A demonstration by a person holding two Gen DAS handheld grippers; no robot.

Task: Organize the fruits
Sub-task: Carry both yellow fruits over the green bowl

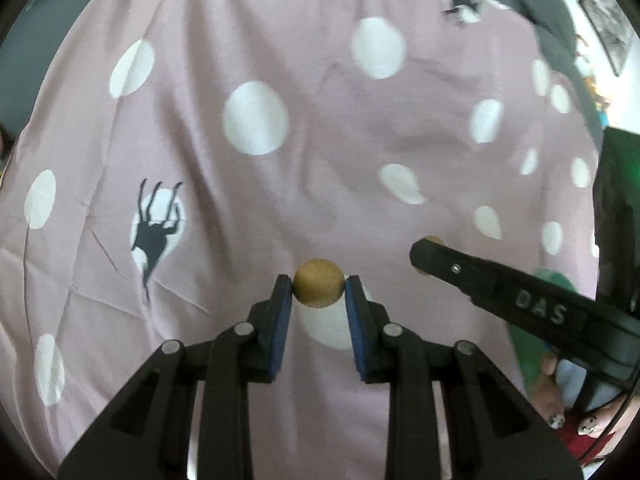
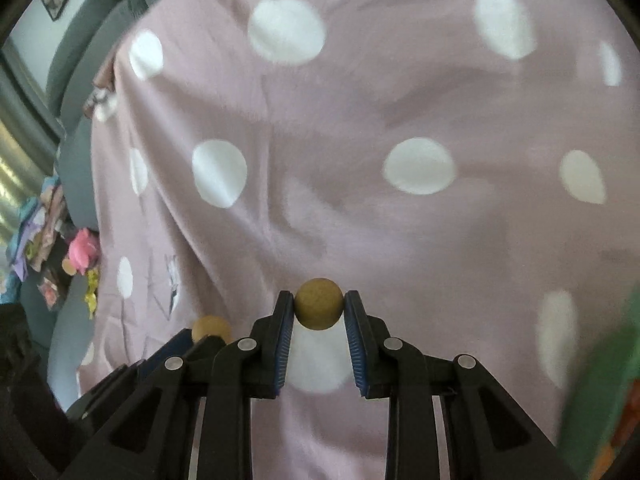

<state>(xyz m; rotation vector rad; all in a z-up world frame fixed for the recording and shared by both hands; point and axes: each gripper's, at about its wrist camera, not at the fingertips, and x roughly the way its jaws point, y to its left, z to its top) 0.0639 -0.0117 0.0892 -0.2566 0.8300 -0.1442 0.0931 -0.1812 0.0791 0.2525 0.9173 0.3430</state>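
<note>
Nearest the left wrist camera, the left gripper (image 1: 319, 287) is clenched on a small round tan-brown fruit (image 1: 319, 282), its blue-padded fingers (image 1: 282, 312) pressing it from both sides and holding it up off the pink bedsheet (image 1: 320, 128) below. That sheet is the landmark: pale pink cloth with large white polka dots and creases, filling most of both views. Just right of the left-held fruit, a black finger of the right gripper (image 1: 426, 254) reaches in from the lower right, with the raised letters "DAS" readable on its side; a sliver of a second tan fruit (image 1: 434, 241) shows at its tip. At the lower right edge of that view, fingers with painted nails (image 1: 558, 420) appear, beside something green that is too blurred to name. On the sheet left of the left-held fruit is a printed black deer silhouette (image 1: 154, 236), and a smaller dark print lies on the far upper right of the sheet. In the right wrist view, the right gripper (image 2: 319, 309) is likewise clamped on its own round tan fruit (image 2: 319, 308), lifted above the sheet, while the left gripper's fruit (image 2: 211, 328) peeks out low to its left. Beyond the sheet's far left edge lie grey cushions (image 2: 92, 40) and a jumble of colourful toys (image 2: 82, 252); framed pictures hang on the wall beyond the sheet.
</note>
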